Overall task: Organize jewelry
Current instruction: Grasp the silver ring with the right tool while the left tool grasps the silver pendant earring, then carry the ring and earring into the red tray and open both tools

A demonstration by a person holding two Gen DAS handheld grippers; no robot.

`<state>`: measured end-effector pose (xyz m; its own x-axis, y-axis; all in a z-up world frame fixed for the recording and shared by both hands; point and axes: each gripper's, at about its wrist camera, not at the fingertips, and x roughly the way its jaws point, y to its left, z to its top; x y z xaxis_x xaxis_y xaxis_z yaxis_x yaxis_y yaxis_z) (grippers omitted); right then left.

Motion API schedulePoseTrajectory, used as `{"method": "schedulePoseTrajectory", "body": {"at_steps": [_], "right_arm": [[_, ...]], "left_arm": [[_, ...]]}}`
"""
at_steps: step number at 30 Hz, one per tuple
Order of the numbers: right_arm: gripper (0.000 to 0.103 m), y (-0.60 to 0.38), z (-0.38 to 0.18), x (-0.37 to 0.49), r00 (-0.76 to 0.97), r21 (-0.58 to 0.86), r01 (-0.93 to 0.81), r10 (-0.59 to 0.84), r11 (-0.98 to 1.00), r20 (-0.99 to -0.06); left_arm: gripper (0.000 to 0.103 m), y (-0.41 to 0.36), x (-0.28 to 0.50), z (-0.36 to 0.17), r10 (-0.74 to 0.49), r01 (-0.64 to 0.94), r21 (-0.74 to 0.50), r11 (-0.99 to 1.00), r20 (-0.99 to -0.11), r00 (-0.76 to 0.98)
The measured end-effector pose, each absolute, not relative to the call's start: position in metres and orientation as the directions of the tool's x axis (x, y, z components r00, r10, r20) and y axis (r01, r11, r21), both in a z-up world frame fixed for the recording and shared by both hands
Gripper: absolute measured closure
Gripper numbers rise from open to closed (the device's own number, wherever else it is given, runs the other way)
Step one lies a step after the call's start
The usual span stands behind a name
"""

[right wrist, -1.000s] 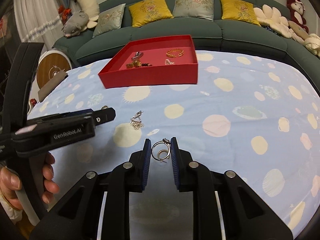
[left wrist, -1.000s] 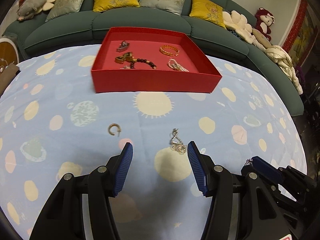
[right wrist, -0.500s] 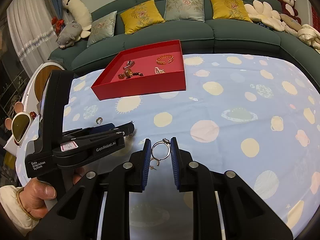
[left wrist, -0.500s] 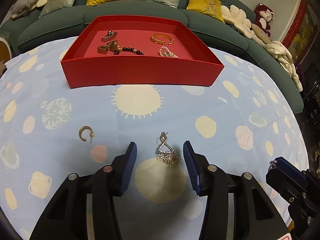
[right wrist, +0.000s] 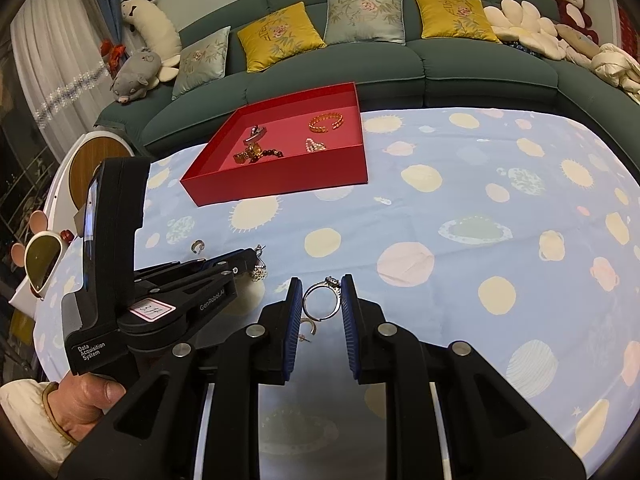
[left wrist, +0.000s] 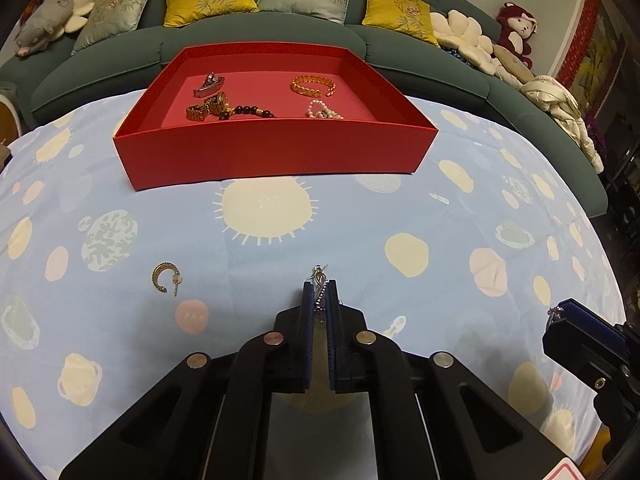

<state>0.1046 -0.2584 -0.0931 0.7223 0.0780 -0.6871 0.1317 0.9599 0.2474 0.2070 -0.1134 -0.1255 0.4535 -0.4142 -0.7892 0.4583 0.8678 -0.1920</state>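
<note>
1. Left gripper (left wrist: 319, 295): fingers wide apart a second ago, with the silver dangle earring (left wrist: 319, 280) lying loose on the cloth ahead of them. They are now pinched together on that earring; its hook pokes out past the tips and its chain runs down between the blue pads.
2. The left gripper has also come in closer to the table (left wrist: 460, 232): the sun print and the red tray (left wrist: 276, 152) sit larger and nearer in the left wrist view than before.
3. Right gripper (right wrist: 322, 294): no change. Fingers held narrow on the silver ring (right wrist: 321, 297), stone uppermost, band spanning pad to pad, as in both earlier frames.
4. A small gold hoop earring (right wrist: 307, 326) lies on the cloth just under the right fingers, near the left pad.
5. A second gold hoop earring (left wrist: 166, 277) rests on the table left of the left gripper, unmoved, well short of the tray.
6. Tray contents unchanged: silver clip, gold watch, dark bead string, gold chain bracelet (left wrist: 313, 85), pearl piece.
7. In the right wrist view the left gripper's tips rest at the dangle earring, a hand (right wrist: 86, 404) on its handle.
</note>
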Motion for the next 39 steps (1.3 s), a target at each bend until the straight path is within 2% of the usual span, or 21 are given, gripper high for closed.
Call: {"method": "schedulePoseTrajectory", "body": {"at_steps": [13, 24, 33, 39], "right_arm": [[0.084, -0.266, -0.084, 0.102, 0.745, 0.265, 0.137, 0.077, 0.954, -0.663], [0.084, -0.256, -0.043, 0.119, 0.804, 0.270, 0.049, 0.123, 0.962, -0.582], [0.084, -0.261, 0.006, 0.169, 0.826, 0.300, -0.042, 0.202, 0.953, -0.526], [0.084, -0.272, 0.014, 0.229, 0.818, 0.319, -0.042, 0.216, 0.947, -0.534]], "left_arm": [[0.102, -0.097, 0.199, -0.079, -0.491, 0.476, -0.256, 0.841, -0.732, 0.473], [0.102, -0.065, 0.195, -0.010, -0.525, 0.479, -0.266, 0.837, -0.640, 0.562], [0.102, -0.058, 0.240, 0.032, -0.500, 0.463, -0.232, 0.855, -0.606, 0.619], [0.102, -0.077, 0.293, 0.043, -0.465, 0.442, -0.200, 0.874, -0.608, 0.644]]}}
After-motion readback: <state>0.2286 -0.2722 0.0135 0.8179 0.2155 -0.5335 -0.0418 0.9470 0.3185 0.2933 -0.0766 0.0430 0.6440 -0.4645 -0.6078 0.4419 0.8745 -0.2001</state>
